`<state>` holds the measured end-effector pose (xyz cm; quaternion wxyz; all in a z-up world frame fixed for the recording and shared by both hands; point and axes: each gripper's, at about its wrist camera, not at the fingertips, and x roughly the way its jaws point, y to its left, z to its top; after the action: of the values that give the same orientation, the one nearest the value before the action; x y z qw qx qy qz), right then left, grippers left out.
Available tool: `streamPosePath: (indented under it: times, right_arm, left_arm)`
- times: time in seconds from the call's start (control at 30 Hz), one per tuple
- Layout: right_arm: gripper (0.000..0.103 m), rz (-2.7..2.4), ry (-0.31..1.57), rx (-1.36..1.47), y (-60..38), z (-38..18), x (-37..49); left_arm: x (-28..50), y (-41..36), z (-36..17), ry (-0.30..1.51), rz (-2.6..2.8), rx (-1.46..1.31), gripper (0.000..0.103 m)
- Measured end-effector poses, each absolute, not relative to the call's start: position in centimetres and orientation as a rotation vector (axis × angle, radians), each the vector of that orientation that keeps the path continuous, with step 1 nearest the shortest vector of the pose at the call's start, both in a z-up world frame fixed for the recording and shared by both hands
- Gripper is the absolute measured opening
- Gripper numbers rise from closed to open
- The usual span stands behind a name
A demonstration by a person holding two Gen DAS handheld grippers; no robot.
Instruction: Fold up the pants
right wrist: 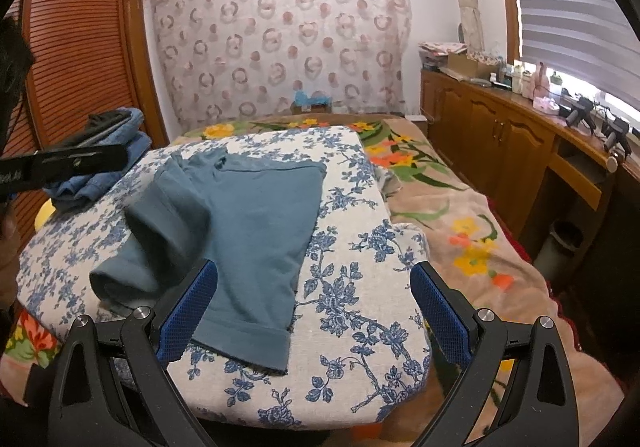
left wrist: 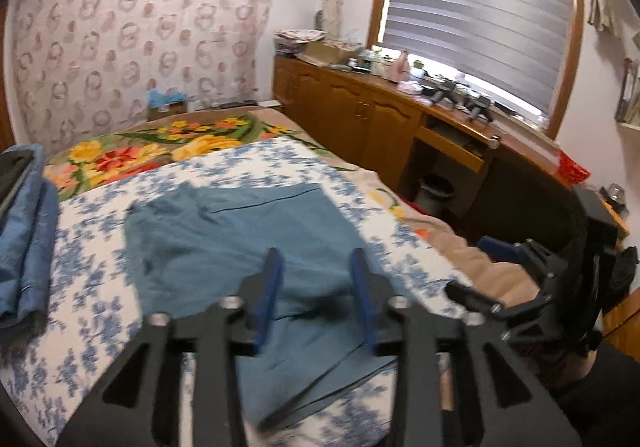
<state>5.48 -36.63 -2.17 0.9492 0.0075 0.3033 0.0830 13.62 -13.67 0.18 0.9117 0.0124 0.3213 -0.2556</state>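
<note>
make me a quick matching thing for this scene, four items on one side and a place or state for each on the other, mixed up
1. pants
2. denim pile
3. right gripper
4. bin

a. open, holding nothing
b. on the floor under the desk
c. stacked at the board's far left edge
d. teal, folded on the flowered board

Pairs: 1-d, 2-c, 3-a, 4-b

Left gripper (left wrist: 316,259) jaws part-open, nothing between; right gripper (right wrist: 314,287) jaws spread wide, empty.
</note>
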Motion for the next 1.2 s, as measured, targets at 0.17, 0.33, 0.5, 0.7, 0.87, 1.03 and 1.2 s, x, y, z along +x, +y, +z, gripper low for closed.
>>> streamPosePath:
  times: [0.17, 0.33, 0.5, 0.7, 0.87, 1.03, 1.2]
  right_arm:
    - [0.099, 0.169, 0.62, -0.009, -36.2, -2.3, 6.3]
    - [0.097, 0.21, 0.615, -0.025, -35.2, -1.7, 7.9]
    - [0.089, 0.297, 0.595, -0.05, -33.3, -0.3, 9.7]
    - [0.076, 0.404, 0.607, -0.094, -30.1, 0.3, 12.4]
    - [0.063, 0.5, 0.657, -0.095, -26.9, -0.6, 14.5]
    - [0.049, 0.583, 0.716, -0.1, -23.9, -1.7, 16.5]
    - [0.038, 0.653, 0.768, -0.114, -20.9, -2.7, 18.5]
  left_arm:
    - [13.7, -9.1, -1.3, 0.66, -0.452, -0.002, 0.062]
    - [14.8, -5.0, -3.6, 0.705, -0.34, -0.004, 0.062]
    - [15.8, -1.7, -5.8, 0.73, -0.269, -0.025, 0.062]
    - [16.0, 0.1, -6.8, 0.721, -0.237, -0.034, 0.062]
    - [15.7, 0.7, -7.2, 0.711, -0.218, -0.026, 0.062]
    - [15.3, 1.3, -7.4, 0.686, -0.206, -0.032, 0.062]
    - [14.8, 2.1, -7.6, 0.662, -0.193, -0.049, 0.062]
